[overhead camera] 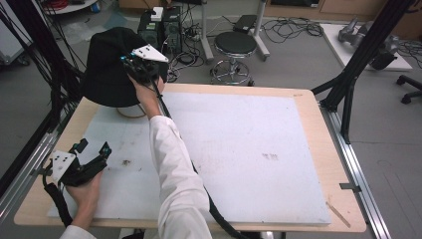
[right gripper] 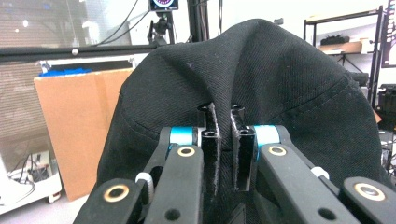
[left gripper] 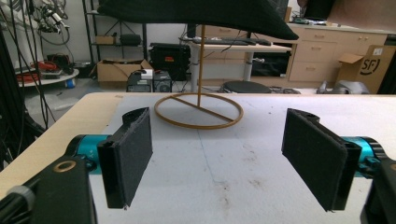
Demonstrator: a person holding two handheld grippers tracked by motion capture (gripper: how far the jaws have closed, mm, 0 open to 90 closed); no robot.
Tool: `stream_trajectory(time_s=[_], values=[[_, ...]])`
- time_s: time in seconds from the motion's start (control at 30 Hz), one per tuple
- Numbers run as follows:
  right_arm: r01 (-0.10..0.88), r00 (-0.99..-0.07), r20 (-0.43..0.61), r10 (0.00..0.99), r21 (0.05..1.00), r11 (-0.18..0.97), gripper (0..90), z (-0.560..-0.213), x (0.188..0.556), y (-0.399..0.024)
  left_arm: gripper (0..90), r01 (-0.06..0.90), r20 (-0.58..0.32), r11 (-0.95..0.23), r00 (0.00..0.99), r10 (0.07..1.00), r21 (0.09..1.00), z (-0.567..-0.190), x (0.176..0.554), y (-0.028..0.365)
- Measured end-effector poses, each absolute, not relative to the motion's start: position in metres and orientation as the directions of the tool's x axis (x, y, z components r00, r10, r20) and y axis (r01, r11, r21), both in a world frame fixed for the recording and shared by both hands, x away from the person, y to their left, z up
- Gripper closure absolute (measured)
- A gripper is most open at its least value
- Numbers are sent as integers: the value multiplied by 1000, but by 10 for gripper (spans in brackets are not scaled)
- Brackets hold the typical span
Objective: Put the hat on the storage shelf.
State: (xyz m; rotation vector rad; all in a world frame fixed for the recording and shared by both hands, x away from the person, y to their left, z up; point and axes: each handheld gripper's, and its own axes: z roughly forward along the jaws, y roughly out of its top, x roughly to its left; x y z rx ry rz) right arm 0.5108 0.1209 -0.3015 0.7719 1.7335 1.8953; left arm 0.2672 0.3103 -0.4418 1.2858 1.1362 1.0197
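Pinching a fold of the black hat (right gripper: 280, 79) w/ closed fingers, right gripper (right gripper: 223, 135) held on; left gripper (left gripper: 224, 158) sat wide open over the tabletop (overhead camera: 249, 144).

A white sleeve (overhead camera: 174, 169); each black claw (left gripper: 219, 154) has teal collars and brass-ringed screws.

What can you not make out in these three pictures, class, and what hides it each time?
- High view: the thin gold wire stand mostly lies under the black fabric hat.
- Left gripper view: the top edge cuts off the hat's crown, and the stand's top is hidden.
- Right gripper view: whether fabric sits between the right gripper fingers is hidden by their closeness.
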Motion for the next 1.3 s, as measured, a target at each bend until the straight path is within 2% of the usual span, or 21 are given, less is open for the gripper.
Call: stream_trajectory(time_s=[0.13,0.27,0.33,0.47,0.53,0.6,0.63,0.67,0.73,0.8,0.83,0.87,0.93,1.07,1.2,1.3], values=[[50,-733,98,673,995,-91,853,-302,513,119,248,53,-52,44,169,984,998,-441,266,310],[57,-730,106,675,994,-95,823,-302,513,118,248,51,-52,44,168,984,998,-441,266,310],[46,-726,102,680,994,-99,768,-300,511,118,248,50,-51,43,166,985,998,-441,265,310],[40,-727,91,681,995,-90,762,-297,509,117,249,50,-54,46,160,986,998,-441,264,311],[36,-729,92,678,995,-96,684,-295,508,116,249,47,-57,50,161,985,998,-441,264,311],[38,-721,97,686,994,-101,557,-292,507,113,249,47,-61,54,159,985,997,-441,264,312],[47,-716,100,691,994,-96,443,-290,506,111,249,48,-62,55,161,985,997,-440,263,312],[47,-716,100,691,994,-96,443,-290,506,111,249,47,-64,57,163,985,997,-440,263,312],[41,-708,68,703,998,-55,290,-288,505,106,249,41,-64,58,163,984,997,-440,263,312],[47,-709,64,702,998,-44,262,-288,505,104,249,39,-64,59,161,985,998,-439,262,313],[48,-713,55,699,998,-30,177,-288,505,99,249,39,-68,63,159,985,997,-439,262,313],[48,-713,55,699,998,-30,177,-288,505,99,249,39,-68,63,157,985,997,-439,262,313],[67,-708,82,701,997,-48,109,-288,504,91,249,39,-67,62,153,986,997,-439,261,314],[70,-705,77,705,997,-40,100,-288,498,82,249,37,-75,70,151,986,997,-438,259,315],[65,-700,39,713,998,8,37,-292,479,65,248,32,-69,65,149,986,997,-437,256,315],[66,-699,37,714,998,13,37,-292,471,54,248,27,-66,63,151,986,998,-436,253,313]])
